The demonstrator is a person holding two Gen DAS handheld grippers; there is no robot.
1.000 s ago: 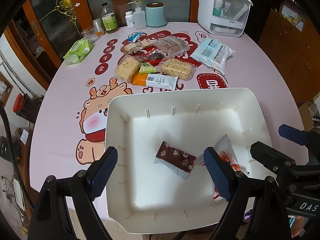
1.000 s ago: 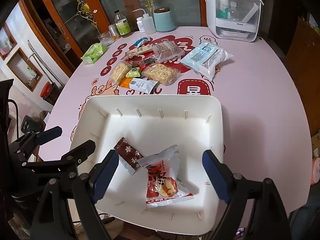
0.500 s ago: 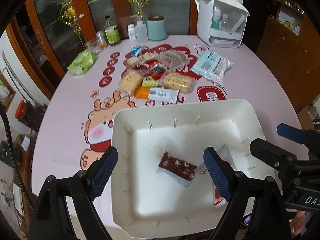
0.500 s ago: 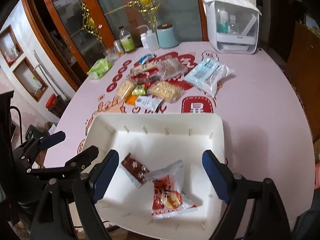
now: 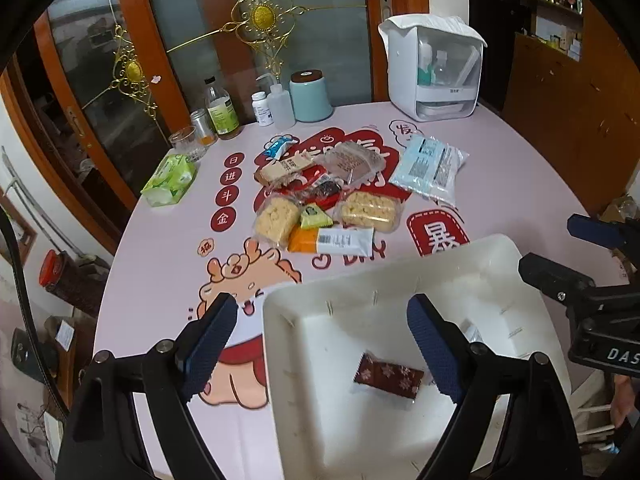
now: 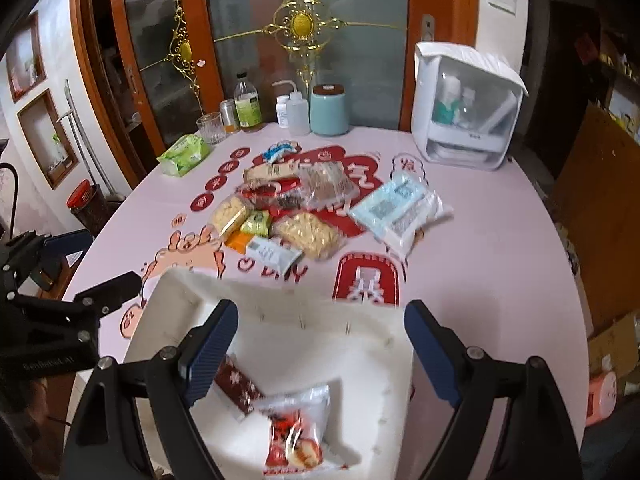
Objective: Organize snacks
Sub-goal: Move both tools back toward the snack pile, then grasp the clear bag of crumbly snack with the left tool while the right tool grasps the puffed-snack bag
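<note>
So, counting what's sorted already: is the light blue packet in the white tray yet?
No, the light blue packet lies on the table beyond the white tray.

The left gripper (image 5: 318, 340) points forward with its jaws spread wide and nothing between them. Its blue ribbed pads (image 5: 210, 334) face each other across the gap, each on a black arm fastened with silver screws. The right gripper (image 6: 320, 346) stands the same way, jaws wide apart and empty, blue pads (image 6: 430, 350) level with one another. Each gripper's black body shows at the edge of the other's view, so the two sit side by side.
</note>
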